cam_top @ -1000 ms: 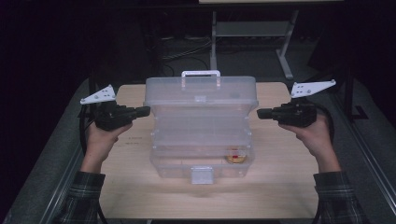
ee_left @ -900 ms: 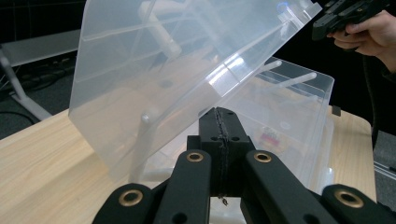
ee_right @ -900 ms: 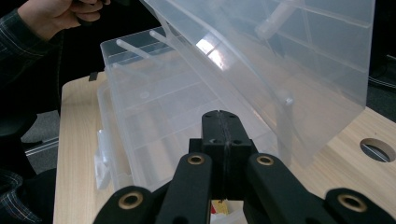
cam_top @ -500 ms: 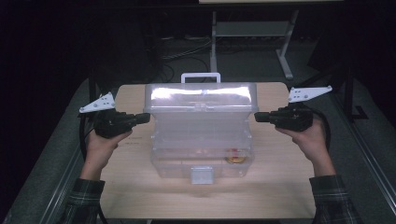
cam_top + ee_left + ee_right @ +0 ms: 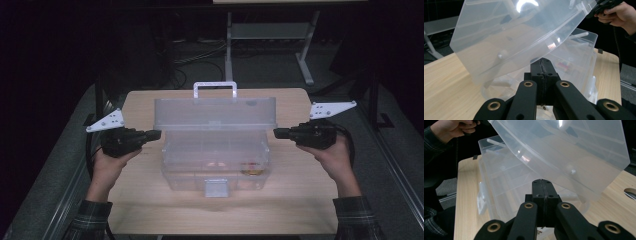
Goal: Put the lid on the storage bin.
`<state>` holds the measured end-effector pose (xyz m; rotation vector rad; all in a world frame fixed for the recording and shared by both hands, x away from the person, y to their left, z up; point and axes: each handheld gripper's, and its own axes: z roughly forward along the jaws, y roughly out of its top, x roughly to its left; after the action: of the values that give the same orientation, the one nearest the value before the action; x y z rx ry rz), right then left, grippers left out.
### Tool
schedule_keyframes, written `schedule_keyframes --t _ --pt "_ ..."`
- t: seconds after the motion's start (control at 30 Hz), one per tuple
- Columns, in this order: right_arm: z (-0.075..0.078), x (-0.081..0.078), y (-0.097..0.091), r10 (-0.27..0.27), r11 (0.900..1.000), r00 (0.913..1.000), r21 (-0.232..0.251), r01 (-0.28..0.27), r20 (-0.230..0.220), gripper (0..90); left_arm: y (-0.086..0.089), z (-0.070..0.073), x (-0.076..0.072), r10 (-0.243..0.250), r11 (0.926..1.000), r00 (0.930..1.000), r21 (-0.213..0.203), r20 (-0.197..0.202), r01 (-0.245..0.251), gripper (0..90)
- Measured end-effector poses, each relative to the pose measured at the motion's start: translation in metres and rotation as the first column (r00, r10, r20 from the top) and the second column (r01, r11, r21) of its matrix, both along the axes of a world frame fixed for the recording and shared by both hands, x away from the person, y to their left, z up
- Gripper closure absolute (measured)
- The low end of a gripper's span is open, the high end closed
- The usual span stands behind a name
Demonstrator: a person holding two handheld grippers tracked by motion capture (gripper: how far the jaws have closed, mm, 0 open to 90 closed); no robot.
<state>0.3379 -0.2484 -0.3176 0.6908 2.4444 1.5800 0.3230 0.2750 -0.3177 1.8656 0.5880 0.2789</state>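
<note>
A clear plastic toolbox (image 5: 215, 167) sits mid-table with its lid (image 5: 215, 114) swung up and standing nearly upright, white handle (image 5: 215, 86) on top. A small orange item (image 5: 252, 170) lies inside the base. My left gripper (image 5: 156, 134) is shut, its tip at the lid's left end. My right gripper (image 5: 278, 133) is shut at the lid's right end. In the left gripper view the shut jaws (image 5: 542, 61) sit just under the tilted lid (image 5: 509, 37). The right gripper view shows the same: the shut jaws (image 5: 541, 182) lie just below the lid (image 5: 564, 150).
The wooden table (image 5: 150, 205) has bare room in front of the box and at both sides. The box's front latch (image 5: 216, 188) hangs loose. A metal stand (image 5: 230, 45) and cables lie on the dark floor beyond the table.
The lid has swung up from closed to nearly upright. Both grippers stayed shut at the lid's ends and have shifted slightly down in the high view.
</note>
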Motion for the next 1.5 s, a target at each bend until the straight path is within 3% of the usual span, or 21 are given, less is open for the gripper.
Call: schedule_keyframes --t 0.5,0.83,1.5 --pt "-0.017 -0.013 -0.003 0.009 0.9999 0.9996 -0.006 -0.009 -0.027 89.8 0.000 -0.015 -0.018 -0.012 0.9997 0.9997 0.022 -0.022 0.013 89.7" --pt "-0.021 -0.022 -0.003 0.012 0.9999 0.9996 -0.011 -0.012 -0.025 89.8 0.001 -0.019 -0.031 -0.010 0.9997 0.9996 0.023 -0.024 0.011 89.8" --pt "-0.040 -0.038 0.003 0.035 0.9986 0.9980 -0.036 -0.037 -0.052 89.9 0.001 -0.040 -0.047 -0.013 0.9986 0.9987 0.051 -0.050 0.015 89.9"
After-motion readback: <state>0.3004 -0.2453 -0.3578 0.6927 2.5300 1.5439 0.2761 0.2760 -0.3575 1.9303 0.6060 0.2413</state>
